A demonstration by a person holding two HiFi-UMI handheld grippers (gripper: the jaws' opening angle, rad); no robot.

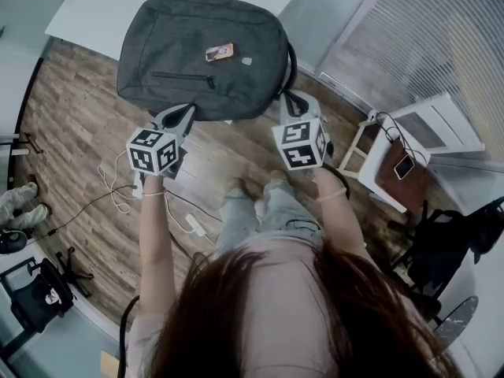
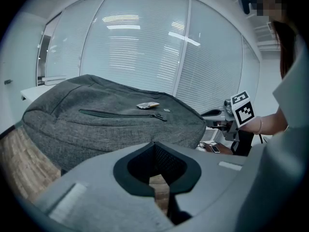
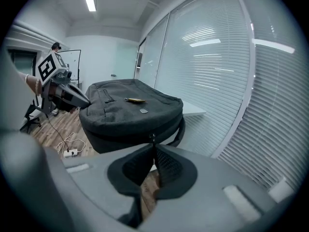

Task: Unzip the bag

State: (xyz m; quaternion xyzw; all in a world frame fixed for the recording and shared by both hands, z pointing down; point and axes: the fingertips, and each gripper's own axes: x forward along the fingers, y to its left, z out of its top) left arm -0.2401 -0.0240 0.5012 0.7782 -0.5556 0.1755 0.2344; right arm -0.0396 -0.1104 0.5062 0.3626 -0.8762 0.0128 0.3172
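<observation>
Bag (image 1: 205,57) ahead of the fingers (image 1: 175,121) dark heathered grey — left gripper (image 1: 184,115) and right gripper (image 1: 293,101) pale grey, cubes (image 1: 299,144) black-and-white squares, floor (image 1: 79,109) brown wood-grain.

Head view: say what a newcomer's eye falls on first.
The big grey backpack, lying flat on the corner of the white table at top centre, draws the eye first. Next come the two marker-cubed grippers at its near edge. The left gripper is at its lower-left corner, and the right gripper has its fingers closed on a small zip pull on its side.
</observation>
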